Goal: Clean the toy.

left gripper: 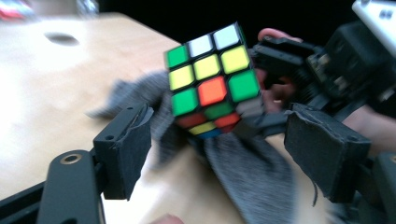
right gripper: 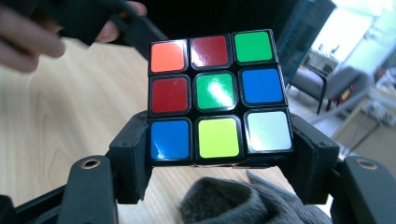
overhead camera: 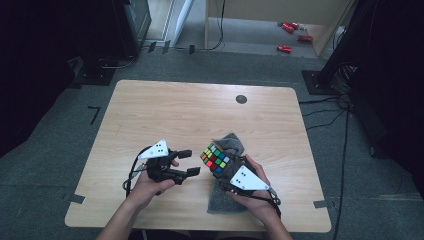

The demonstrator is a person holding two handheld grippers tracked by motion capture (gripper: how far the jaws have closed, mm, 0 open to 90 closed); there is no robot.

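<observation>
While right tongs (right gripper: 219,163) clamp cube (right gripper: 217,95) | left tongs (left gripper: 224,154) wide, empty, just beside it

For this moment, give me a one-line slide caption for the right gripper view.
Right claw clamps a scrambled puzzle cube by its bottom row above a grey cloth on the wooden table.
</observation>
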